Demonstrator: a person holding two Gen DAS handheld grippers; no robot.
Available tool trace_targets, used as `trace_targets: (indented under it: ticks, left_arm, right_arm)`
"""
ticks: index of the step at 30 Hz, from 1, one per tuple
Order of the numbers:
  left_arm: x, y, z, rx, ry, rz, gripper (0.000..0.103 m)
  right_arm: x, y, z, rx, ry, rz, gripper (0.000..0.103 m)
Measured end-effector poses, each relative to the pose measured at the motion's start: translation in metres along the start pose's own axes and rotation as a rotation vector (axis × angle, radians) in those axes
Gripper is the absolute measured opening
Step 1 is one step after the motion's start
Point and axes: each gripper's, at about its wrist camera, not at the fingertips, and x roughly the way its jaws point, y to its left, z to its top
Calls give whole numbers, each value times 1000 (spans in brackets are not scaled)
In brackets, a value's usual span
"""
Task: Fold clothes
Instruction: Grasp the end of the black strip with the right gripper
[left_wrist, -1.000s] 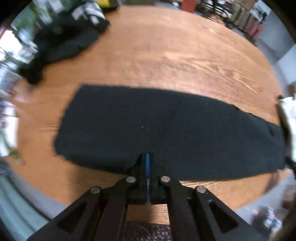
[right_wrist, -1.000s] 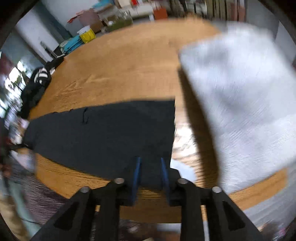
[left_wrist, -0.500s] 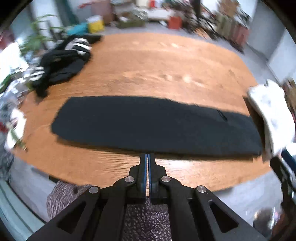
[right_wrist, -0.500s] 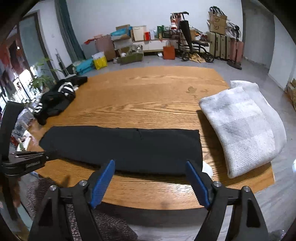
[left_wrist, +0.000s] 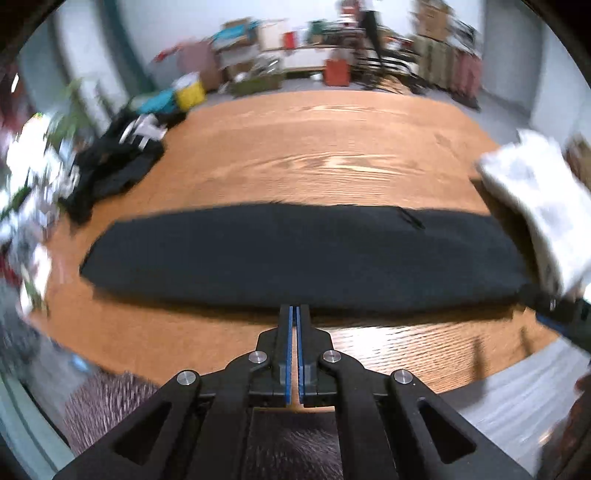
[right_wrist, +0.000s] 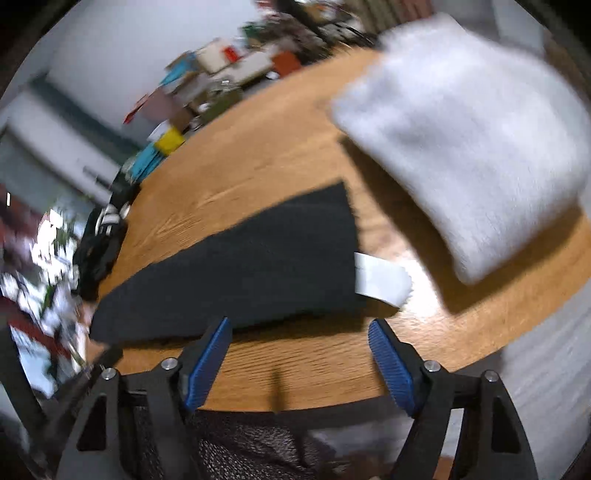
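A black garment (left_wrist: 295, 254), folded into a long flat strip, lies across the near part of the round wooden table (left_wrist: 332, 147). My left gripper (left_wrist: 294, 308) hovers at the middle of the strip's near edge, shut with nothing between its blue pads. In the right wrist view the strip's right end (right_wrist: 258, 266) lies just ahead. My right gripper (right_wrist: 299, 322) stands wide over the table's near edge; its jaws are closing a little and hold nothing. A white label (right_wrist: 380, 277) sticks out from under the strip's right end.
A folded white-grey fleece garment (right_wrist: 465, 140) lies to the right of the strip, also seen in the left wrist view (left_wrist: 535, 199). A heap of dark clothes (left_wrist: 110, 166) sits at the table's far left. Boxes and clutter line the far wall.
Both grippers let go of the black strip and drew back toward the table's near edge. The right gripper's jaws spread wide, and its view has rolled and swung right toward the white garment.
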Motion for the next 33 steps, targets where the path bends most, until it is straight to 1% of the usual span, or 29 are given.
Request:
trace_targets:
  ticks: [2,5,8,12,13,14,15,16,17,18,19,21,24,26,27,28,30,31,33]
  left_arm:
    - [2,-18,2,81,-26,14,2]
    - [9,-31,6,139,-16,-28,2]
    - [17,-31,10,144,23,-67,3]
    - [20,-30,11,130,49,-42,4]
    - [19,-26,12,113,54,-53,10]
    - [19,-22,12,92,59,-66,28]
    - [18,-17,12,60,63,-85,43]
    - [16,-11,13,23,65,-110,69]
    - [14,-3,13,-27,58,-150,77]
    - [11,5,13,-67,53,-186,77]
    - [11,9,13,-87,57,-203,77]
    - [9,15,14,-109,68,-213,77]
    - [7,12,13,-76,57,-171,78]
    - [8,4,10,-31,56,-155,78]
    - [8,0,8,-9,57,-155,78]
    - [9,-3,5,6,59,-158,78]
    - [13,-9,0,18,65,-165,78]
    - [15,-11,-1,20,66,-169,78]
    - [19,-15,-4,25,69,-178,78]
  right_arm:
    - [8,-11,4,26,16,3,79]
    - [21,-14,10,44,39,15,79]
    - [32,-9,17,45,31,1,79]
    - [45,4,22,41,40,9,79]
    - [47,7,22,39,42,12,79]
    - [50,10,21,31,44,10,79]
    - [52,15,21,21,45,6,79]
    - [55,20,21,10,46,1,80]
    - [58,23,21,0,46,-7,80]
    - [58,24,21,-8,44,-15,80]
    - [58,25,21,-10,42,-19,80]
    - [58,25,22,-8,42,-23,80]
    - [60,27,26,-2,45,-19,81]
    - [56,23,24,-3,45,-11,82]
    - [55,22,23,-8,48,-5,80]
    - [54,21,22,-13,49,-1,74]
    - [53,18,21,-16,48,6,67]
    - [53,17,21,-11,47,11,62]
    - [51,13,20,0,51,20,58]
